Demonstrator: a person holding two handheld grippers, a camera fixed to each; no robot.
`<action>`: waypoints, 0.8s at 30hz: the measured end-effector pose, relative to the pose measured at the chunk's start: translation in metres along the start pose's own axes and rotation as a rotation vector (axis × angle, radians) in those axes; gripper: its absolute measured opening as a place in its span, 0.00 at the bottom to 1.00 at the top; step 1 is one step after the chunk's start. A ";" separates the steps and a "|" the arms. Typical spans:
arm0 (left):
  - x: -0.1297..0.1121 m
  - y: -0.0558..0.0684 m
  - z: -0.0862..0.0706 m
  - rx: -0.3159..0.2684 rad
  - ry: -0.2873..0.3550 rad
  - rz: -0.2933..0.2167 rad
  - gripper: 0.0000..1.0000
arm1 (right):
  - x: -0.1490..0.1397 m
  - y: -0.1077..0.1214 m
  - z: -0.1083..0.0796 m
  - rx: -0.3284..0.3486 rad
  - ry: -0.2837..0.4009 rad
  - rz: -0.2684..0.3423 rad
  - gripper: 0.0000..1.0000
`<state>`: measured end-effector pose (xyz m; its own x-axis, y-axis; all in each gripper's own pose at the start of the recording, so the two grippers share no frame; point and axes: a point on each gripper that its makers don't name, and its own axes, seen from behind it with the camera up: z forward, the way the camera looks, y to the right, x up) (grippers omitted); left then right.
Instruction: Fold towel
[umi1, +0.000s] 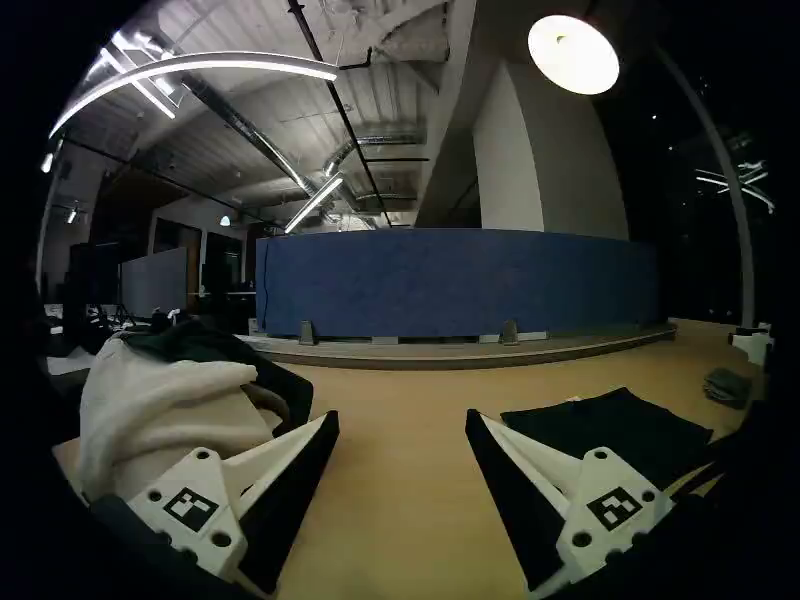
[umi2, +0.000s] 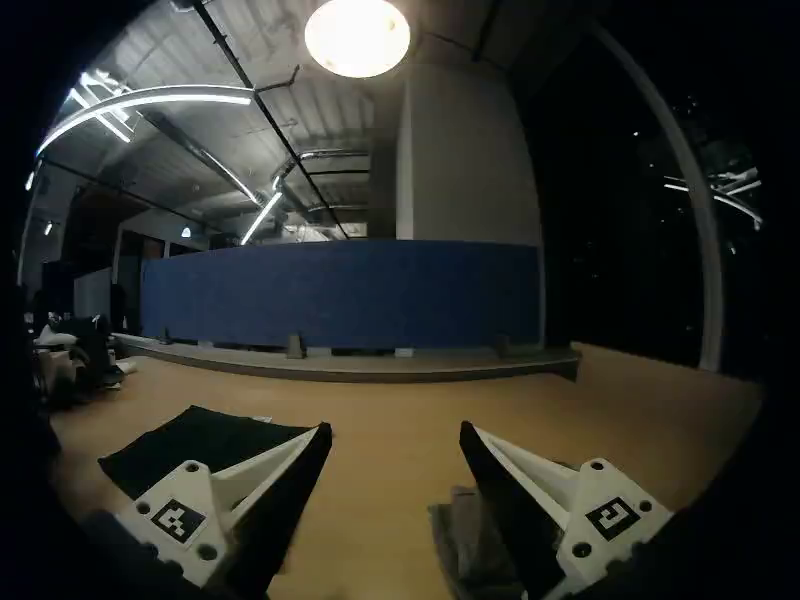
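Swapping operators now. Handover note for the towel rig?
Left gripper: open, empty, over the table.
Right gripper: open, empty.
Things: dark cloth lies flat on the table; white cloth pile sits bunched beside the left gripper; small grey cloth lies by the right gripper.
Done: the dark cloth looks folded.
Left: the white cloth pile looks unfolded; nothing is gripped.

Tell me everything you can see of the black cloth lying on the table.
The black cloth is dark, soft-looking fabric lying flat on the tan table, roughly rectangular with fairly straight edges. A small pale bit shows at its far edge. The open left gripper and right gripper do not grip it.
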<state>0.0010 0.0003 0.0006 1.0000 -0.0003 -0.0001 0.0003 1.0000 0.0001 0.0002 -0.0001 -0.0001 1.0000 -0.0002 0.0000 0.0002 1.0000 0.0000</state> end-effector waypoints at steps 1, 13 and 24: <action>0.000 0.000 0.000 0.000 0.000 0.000 0.94 | 0.000 0.000 0.000 0.000 0.000 0.000 1.00; 0.000 0.001 0.000 0.000 0.000 0.000 0.94 | 0.001 0.000 -0.001 0.000 0.000 -0.001 1.00; 0.000 0.001 0.000 0.000 0.000 -0.001 0.94 | 0.001 -0.002 -0.001 0.006 0.000 0.000 1.00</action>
<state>0.0006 0.0011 0.0006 1.0000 -0.0010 0.0001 0.0010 1.0000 0.0002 0.0011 -0.0025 -0.0009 1.0000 -0.0005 0.0004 0.0005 1.0000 0.0056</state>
